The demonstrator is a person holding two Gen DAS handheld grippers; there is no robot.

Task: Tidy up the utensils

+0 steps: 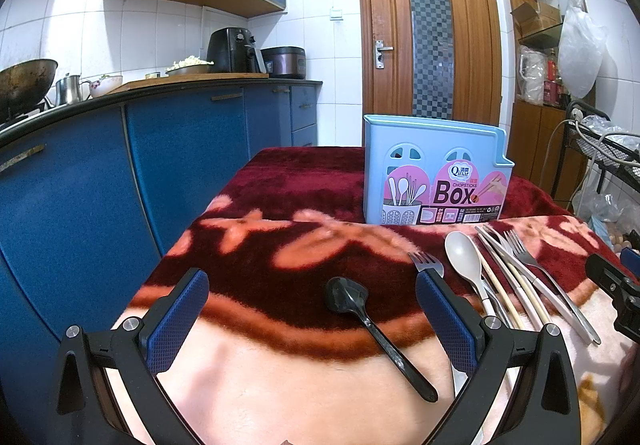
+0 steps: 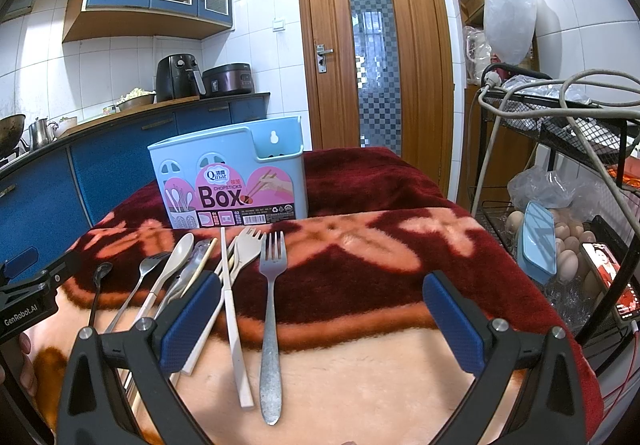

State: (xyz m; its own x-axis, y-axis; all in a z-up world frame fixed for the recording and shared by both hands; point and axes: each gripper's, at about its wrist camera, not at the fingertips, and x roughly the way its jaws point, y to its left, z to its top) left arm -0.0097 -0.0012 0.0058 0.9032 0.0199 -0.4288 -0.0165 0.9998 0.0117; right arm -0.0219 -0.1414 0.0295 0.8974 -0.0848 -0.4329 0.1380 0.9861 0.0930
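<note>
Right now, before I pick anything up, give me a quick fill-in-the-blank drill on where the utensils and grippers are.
1. The black spoon lies between the fingers of the ____ gripper.
2. The metal fork lies between the open fingers of the ____ gripper.
3. The big word printed on the blue holder is ____.
4. Both grippers are ____ and hold nothing.

Missing words: left; right; Box; open

On the box (image 2: 228,181), a pink label (image 2: 230,195) reading "Qinar", "CHOPSTICKS" and large "Box", with small "01" and "02" plus a barcode underneath; same label (image 1: 444,193) seen from the left wrist. On the left gripper (image 2: 24,309), white "GenRobot.AI".
</note>
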